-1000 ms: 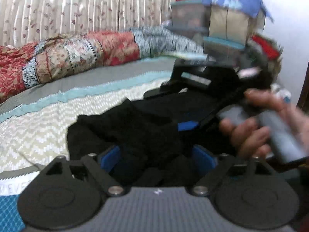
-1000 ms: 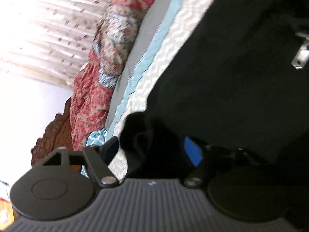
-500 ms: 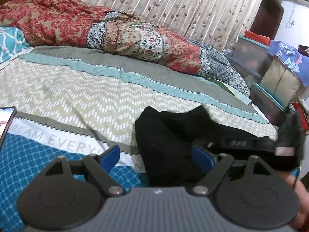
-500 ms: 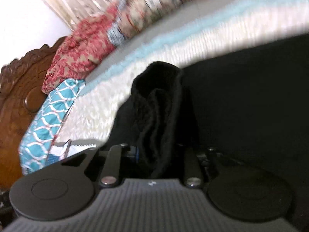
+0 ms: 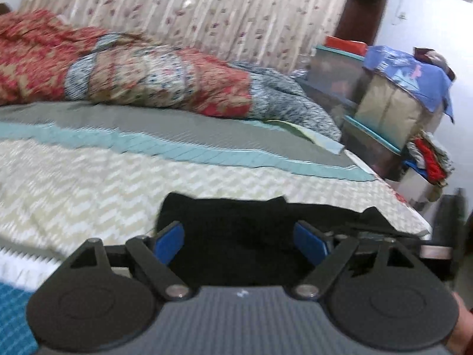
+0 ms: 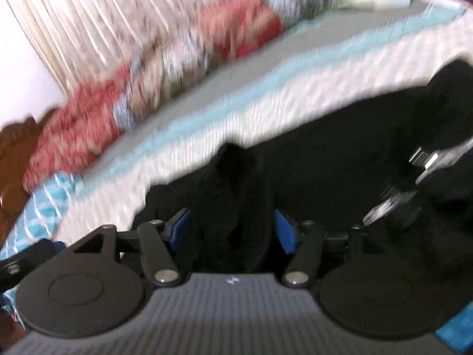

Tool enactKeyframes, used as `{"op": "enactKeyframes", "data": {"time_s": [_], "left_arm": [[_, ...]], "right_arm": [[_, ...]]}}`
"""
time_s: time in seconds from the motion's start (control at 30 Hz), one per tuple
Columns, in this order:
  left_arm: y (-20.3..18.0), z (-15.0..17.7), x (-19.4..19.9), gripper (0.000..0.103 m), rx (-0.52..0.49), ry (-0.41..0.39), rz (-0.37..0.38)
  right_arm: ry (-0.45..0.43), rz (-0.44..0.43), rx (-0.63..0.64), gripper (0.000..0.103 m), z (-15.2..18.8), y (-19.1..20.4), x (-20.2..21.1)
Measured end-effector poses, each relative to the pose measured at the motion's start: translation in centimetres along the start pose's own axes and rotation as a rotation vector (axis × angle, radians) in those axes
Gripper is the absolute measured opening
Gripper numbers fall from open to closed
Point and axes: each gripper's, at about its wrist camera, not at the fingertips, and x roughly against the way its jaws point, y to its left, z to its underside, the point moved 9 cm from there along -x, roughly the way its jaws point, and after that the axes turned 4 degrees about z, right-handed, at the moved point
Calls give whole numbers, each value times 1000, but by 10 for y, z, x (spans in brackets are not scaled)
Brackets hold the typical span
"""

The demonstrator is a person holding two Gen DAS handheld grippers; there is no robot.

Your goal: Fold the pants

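Observation:
The black pants (image 5: 224, 207) lie bunched on the patterned bedspread (image 5: 88, 177). My left gripper (image 5: 239, 236) hovers over their near edge, its blue pads far apart and pressing on nothing. In the right wrist view the pants (image 6: 340, 148) fill the right half. A raised fold of them stands between the pads of my right gripper (image 6: 233, 227), whose jaws are opening, with the pads drawn off the cloth. Metal parts of the left gripper (image 6: 419, 165) show at the right, over the cloth. The picture is blurred by motion.
A red and grey patterned blanket (image 5: 147, 77) lies along the far side of the bed under a curtain (image 5: 207, 9). Stacked storage boxes and clothes (image 5: 384, 103) stand past the bed's right corner. A wooden headboard (image 6: 11, 153) and a teal pillow (image 6: 44, 204) are at the left.
The right gripper closed on a fold of the pants, and now its jaws stand apart again. Both views have swung and rolled. The pants now sit centred between the left pads.

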Motion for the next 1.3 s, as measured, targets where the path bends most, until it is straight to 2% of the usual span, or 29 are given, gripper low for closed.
{"op": "enactKeyframes", "data": {"time_s": [0.1,0.2,0.27,0.33,0.4,0.5,0.57,0.6,0.63,0.7,0.83,0.87,0.9,0.93,0.97,1.13,1.2,1.3], "left_arm": [[-14,-2,-26,78,-13,42,45],[-26,10,-57,78,-26,125,63],[-28,26,-81,73,-43,217,29],[-28,35,-95,65,-14,294,3],[-38,23,-95,65,16,266,41],[-74,-8,-100,68,-40,200,107],[-100,-18,-116,69,-85,208,145],[-113,-20,-126,73,-103,221,162],[-128,-20,-139,80,-120,241,184],[-149,-14,-169,87,-145,291,211],[-167,13,-227,86,-114,407,197],[-169,18,-237,83,-104,418,190],[-171,22,-244,65,-96,425,188],[-173,26,-248,27,-86,437,203],[-175,29,-251,18,-76,452,226],[-156,13,-223,14,-73,309,169],[-141,13,-223,14,-47,318,124],[-132,30,-237,26,-98,372,60]], "right_arm": [[-125,47,-45,63,-20,-38,42],[-211,140,-108,63,-35,-88,69],[-221,186,-148,63,-42,-115,77],[-217,200,-163,63,-46,-125,75],[-215,195,-139,63,-50,-123,70],[-203,175,-112,60,-48,-123,59],[-185,199,-112,49,-40,-128,63],[-190,218,-128,43,-37,-136,65],[-203,224,-153,41,-32,-141,71],[-225,224,-201,41,-28,-148,82],[-237,248,-216,41,-27,-164,96],[-243,251,-220,41,-27,-167,100],[-251,252,-228,41,-27,-172,104],[-259,251,-236,41,-28,-177,106],[-269,255,-246,41,-29,-181,109],[-294,244,-278,43,-30,-200,114],[-286,221,-292,44,-27,-203,110],[-250,193,-330,54,-20,-209,98]]}}
